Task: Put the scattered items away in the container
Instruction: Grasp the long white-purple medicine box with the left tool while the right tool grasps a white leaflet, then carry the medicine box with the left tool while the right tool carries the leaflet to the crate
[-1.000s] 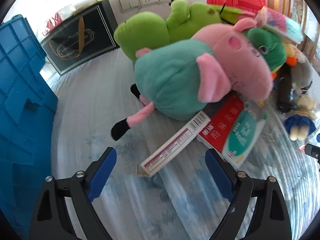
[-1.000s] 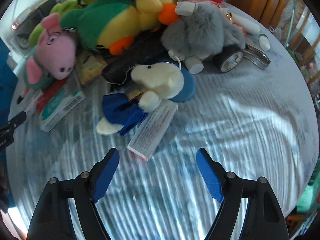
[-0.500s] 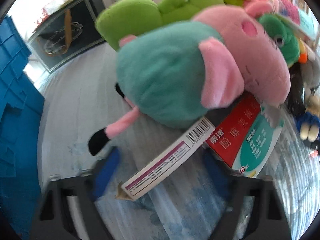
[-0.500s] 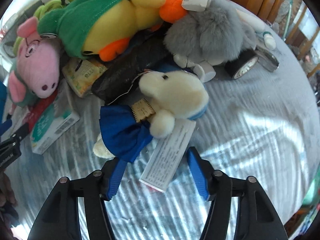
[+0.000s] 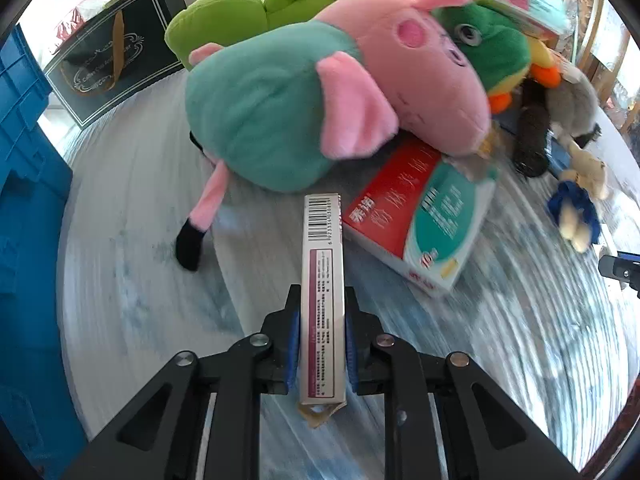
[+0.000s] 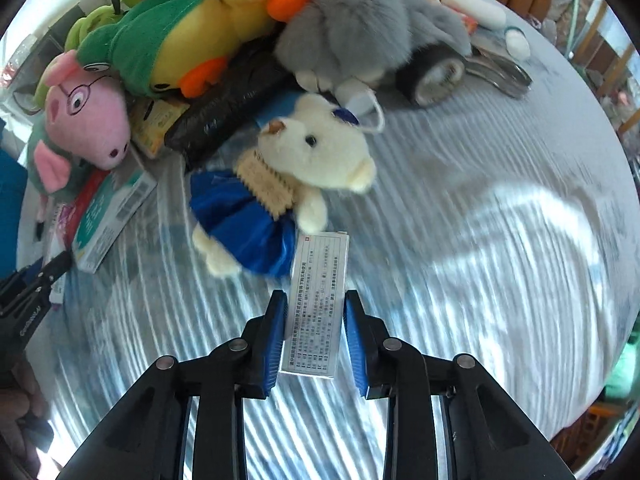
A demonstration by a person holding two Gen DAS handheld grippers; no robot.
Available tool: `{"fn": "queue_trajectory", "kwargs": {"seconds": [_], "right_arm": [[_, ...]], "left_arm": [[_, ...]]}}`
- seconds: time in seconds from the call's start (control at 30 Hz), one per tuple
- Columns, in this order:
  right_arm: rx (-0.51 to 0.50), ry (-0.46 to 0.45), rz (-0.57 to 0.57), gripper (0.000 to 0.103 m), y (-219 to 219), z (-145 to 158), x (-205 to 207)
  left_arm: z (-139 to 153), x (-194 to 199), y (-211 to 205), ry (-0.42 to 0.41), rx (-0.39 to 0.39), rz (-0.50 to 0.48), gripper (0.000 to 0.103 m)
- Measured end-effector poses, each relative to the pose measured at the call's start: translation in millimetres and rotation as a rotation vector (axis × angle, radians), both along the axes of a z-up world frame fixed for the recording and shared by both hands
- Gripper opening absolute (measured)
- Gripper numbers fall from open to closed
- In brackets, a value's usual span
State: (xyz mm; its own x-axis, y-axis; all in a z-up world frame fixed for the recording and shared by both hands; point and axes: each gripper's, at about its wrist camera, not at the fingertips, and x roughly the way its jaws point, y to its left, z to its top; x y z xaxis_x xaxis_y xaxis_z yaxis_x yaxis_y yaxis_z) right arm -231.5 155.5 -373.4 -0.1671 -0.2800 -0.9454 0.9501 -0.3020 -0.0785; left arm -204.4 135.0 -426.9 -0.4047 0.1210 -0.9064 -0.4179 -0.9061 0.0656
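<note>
Gripping a long narrow carton (image 5: 322,300) between both blue pads, the left gripper (image 5: 320,320) has its jaws closed down to the carton's width, the barcode end pointing far toward the pile and the torn flap end sticking out near the camera. The right gripper (image 6: 314,332) straddles a flat white box (image 6: 318,304) printed with small text; its jaws are narrowed to about the width of the box, the left pad looks to touch its edge, but a thin gap seems to remain on the right, so I cannot tell whether the hold is firm. Both boxes sit at the near edge of the heap on the striped counter (image 6: 500,240). Beyond the carton lie a red and teal medicine box (image 5: 420,220) and a pink pig toy in a teal dress (image 5: 320,108); just beyond the white box is a cream bear in a blue skirt (image 6: 292,184), touching its far end. The blue crate (image 5: 24,200), which I take to be the container, stands at the far left. The step in hand seems to be the pick-up of two boxes at once. Next, the left should lift clear of the pig's leg and swing left over the crate; the right should finish its squeeze first, then draw the box away without dragging the bear.
</note>
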Motion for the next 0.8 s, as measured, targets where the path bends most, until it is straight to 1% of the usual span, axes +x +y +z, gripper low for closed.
{"fn": "queue_trajectory", "kwargs": {"seconds": [0.2,0.4,0.43,0.5,0.6,0.7,0.8], "right_arm": [[0.003,-0.022,0.028,0.028,33,18,-2],[-0.042,-0.013,0.08,0.028,48,53,6],[-0.051,-0.011,0.09,0.028,42,60,6],[-0.073,-0.006,0.107,0.028,35,73,27],[-0.104,-0.005,0.127,0.028,25,97,41],[-0.137,-0.004,0.149,0.028,31,115,47],[-0.173,0.0,0.173,0.028,35,141,54]], "left_arm": [[16,21,-5,-0.003,0.031,0.013,0.018],[50,22,-13,0.037,0.045,0.046,0.018],[58,23,-13,0.043,0.048,0.052,0.018],[74,23,-15,0.058,0.057,0.066,0.018],[103,27,-13,0.077,0.064,0.092,0.018],[131,26,-15,0.085,0.083,0.118,0.018],[163,30,-14,0.111,0.082,0.134,0.018]]}}
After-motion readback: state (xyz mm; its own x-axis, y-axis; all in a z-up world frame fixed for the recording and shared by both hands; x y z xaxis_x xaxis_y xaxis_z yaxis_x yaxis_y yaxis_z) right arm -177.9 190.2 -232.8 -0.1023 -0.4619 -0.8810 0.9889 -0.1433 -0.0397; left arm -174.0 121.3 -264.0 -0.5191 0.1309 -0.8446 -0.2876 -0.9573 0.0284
